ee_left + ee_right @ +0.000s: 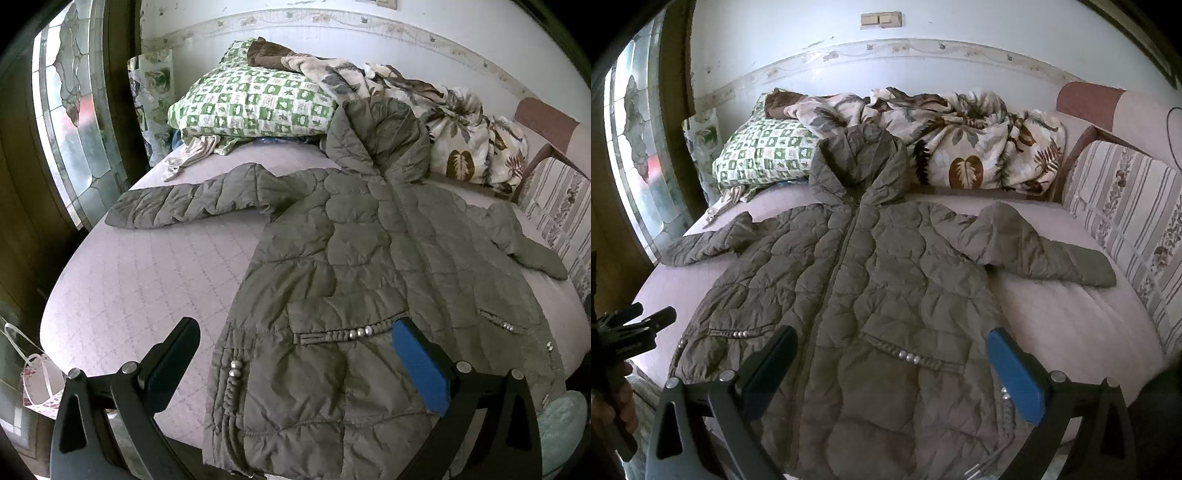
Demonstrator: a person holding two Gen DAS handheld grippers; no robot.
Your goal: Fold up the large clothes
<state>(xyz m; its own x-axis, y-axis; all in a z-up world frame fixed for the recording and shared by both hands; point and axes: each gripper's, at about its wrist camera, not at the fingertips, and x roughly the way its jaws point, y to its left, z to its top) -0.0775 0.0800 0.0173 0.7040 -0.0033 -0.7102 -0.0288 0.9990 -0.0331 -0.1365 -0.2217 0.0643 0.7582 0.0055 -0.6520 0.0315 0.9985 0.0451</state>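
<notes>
Left wrist view shows a grey-green padded coat point(369, 266) lying flat and face up on the bed point(147, 266), with the zip closed and the hood point(384, 140) toward the far edge. Its hem reaches the near edge of the bed. One sleeve point(184, 203) stretches out toward the left edge, and the other sleeve point(524, 240) bends down toward the right edge. The left gripper point(295, 354) hangs above the hem at the near edge, its two fingers wide apart and holding nothing; whether the blue pad point(421, 365) touches the cloth is hard to tell.

From the right wrist view, the right gripper point(894, 365) is also spread open over the lower right part of the coat point(871, 280), near a pocket with small silver beads point(908, 356), and it grips nothing. At the far edge of the bed point(1071, 314) lie a green checked pillow point(761, 155) and a crumpled leaf-pattern blanket point(975, 147), both just behind the hood point(860, 162). A striped cushion point(1126, 206) stands along the right edge.
</notes>
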